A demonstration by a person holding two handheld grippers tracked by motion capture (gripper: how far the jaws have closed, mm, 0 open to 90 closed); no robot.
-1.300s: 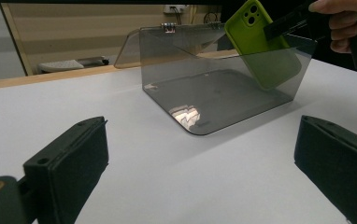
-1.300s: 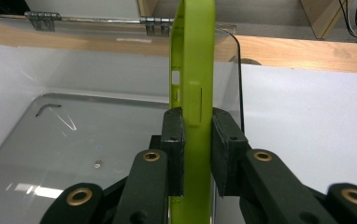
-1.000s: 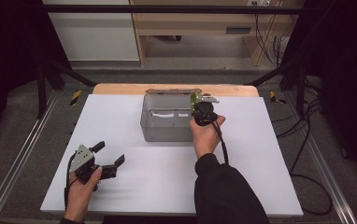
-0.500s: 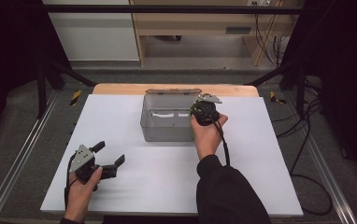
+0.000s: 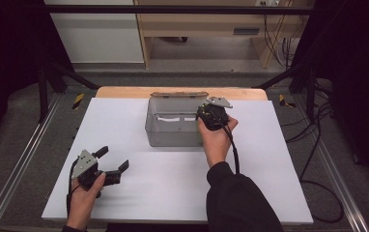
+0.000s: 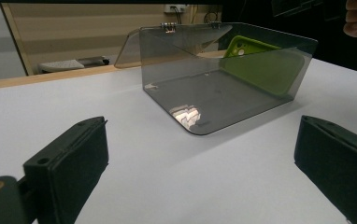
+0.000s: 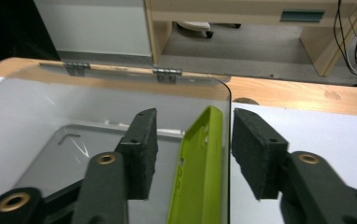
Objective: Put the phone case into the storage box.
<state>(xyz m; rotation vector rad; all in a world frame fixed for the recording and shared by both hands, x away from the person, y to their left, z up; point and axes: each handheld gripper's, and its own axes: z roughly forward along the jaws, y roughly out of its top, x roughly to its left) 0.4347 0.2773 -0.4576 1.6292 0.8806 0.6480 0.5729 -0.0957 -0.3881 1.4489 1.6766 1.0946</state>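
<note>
A smoky see-through box [image 5: 173,137] stands at the back middle of the white table top, its hinged lid [image 5: 173,94] thrown back. A lime-green phone case [image 7: 197,163] stands on edge inside, leaning on the right wall [image 7: 228,140]; it also shows through the wall [image 6: 260,60]. My right gripper [image 5: 212,115] hangs over that wall. Its jaws have just been opening, and the gripper [image 7: 190,140] straddles case and wall with a gap on each side. My left gripper [image 5: 113,158] rests at the front left, open and empty [image 6: 200,154], pointing at the box.
The white sheet [image 5: 269,183] covers the table, with a wooden strip [image 5: 250,93] along its far edge. Metal rails [image 5: 23,159] run down both sides. Cables [image 5: 318,145] lie on the floor to the right. A wooden bench [image 5: 211,29] stands behind.
The green case that stuck up at the right gripper a second ago has gone down into the box and is let go. The left gripper has not moved.
</note>
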